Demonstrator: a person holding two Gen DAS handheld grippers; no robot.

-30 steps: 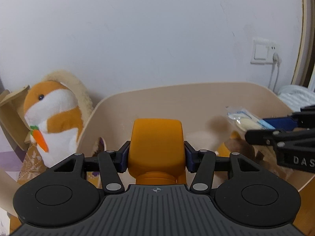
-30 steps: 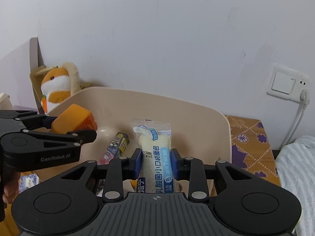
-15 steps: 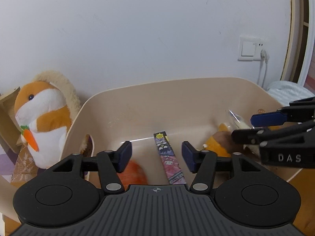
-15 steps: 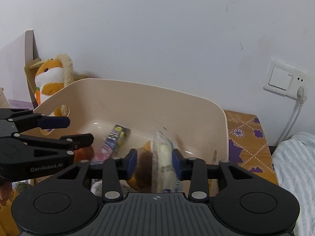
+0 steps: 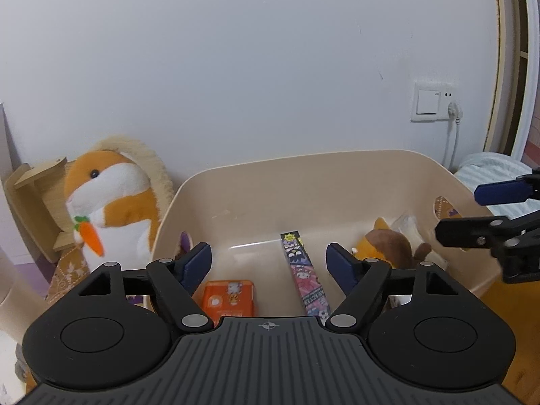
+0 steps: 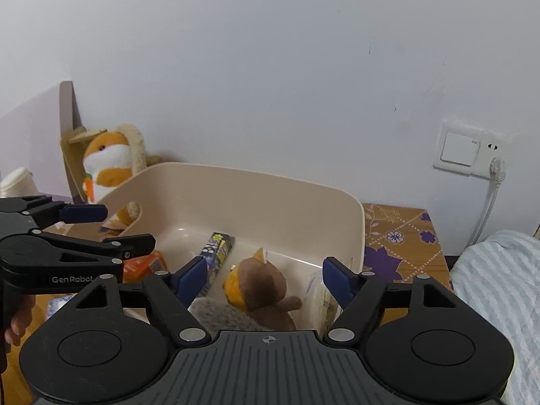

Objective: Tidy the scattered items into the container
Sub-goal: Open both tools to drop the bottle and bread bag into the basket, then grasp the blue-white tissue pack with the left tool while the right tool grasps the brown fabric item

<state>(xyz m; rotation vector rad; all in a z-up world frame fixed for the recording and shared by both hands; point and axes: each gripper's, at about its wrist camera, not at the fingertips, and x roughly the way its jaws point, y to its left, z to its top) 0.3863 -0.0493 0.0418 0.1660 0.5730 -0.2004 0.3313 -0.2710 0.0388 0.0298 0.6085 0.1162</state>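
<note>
Hovering both tools over the beige container (image 5: 337,168), I have my left hand-held gripper (image 5: 269,265) released and empty, and my right hand-held gripper (image 6: 264,276) likewise spread wide with nothing between its pads. Inside the container lie the orange box (image 5: 229,298), the patterned stick pack (image 5: 303,276), the brown plush (image 6: 263,283) and the bread packet (image 6: 320,295) against the right wall. I judge the drop done, so the care now is lifting straight up and clear of the rim, keeping the two tools apart, before seeking anything left outside.
</note>
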